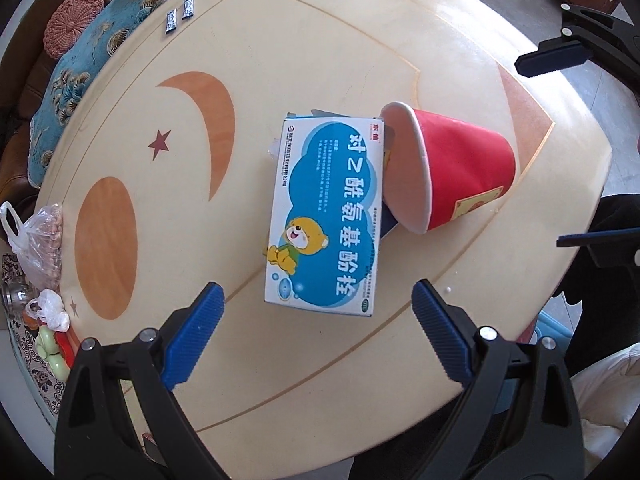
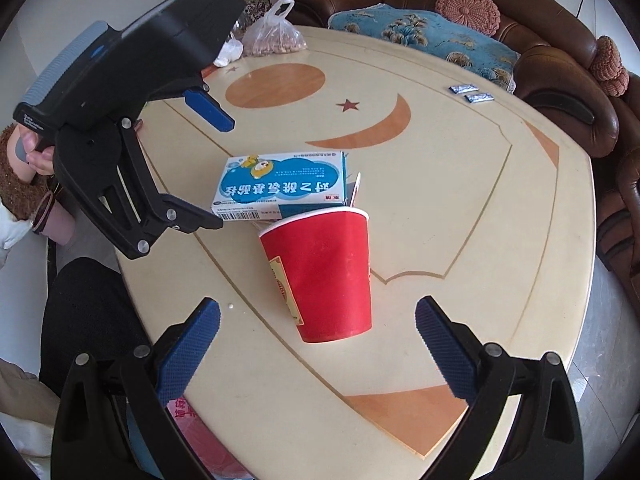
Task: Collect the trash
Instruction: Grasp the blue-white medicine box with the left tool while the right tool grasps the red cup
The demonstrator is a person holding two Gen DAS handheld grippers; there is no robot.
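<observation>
A blue-and-white medicine box [image 1: 324,216] with a cartoon bear lies flat in the middle of the cream table [image 1: 280,52]. A red paper cup [image 1: 452,168] lies on its side, its mouth against the box's far right edge. My left gripper [image 1: 318,332] is open and empty, just short of the box's near end. In the right wrist view my right gripper [image 2: 318,344] is open and empty, its fingers on either side of the cup [image 2: 324,272] base; the box [image 2: 280,184] lies beyond. The left gripper [image 2: 216,168] shows there above the box, open.
Two small silver sachets [image 1: 180,14] lie near the table's far edge. A plastic bag of nuts [image 1: 40,240] and a smaller white bag [image 1: 52,308] sit at the left edge. A brown sofa with a blue cushion [image 2: 420,36] borders the table. A red bag [image 2: 204,440] lies below the near edge.
</observation>
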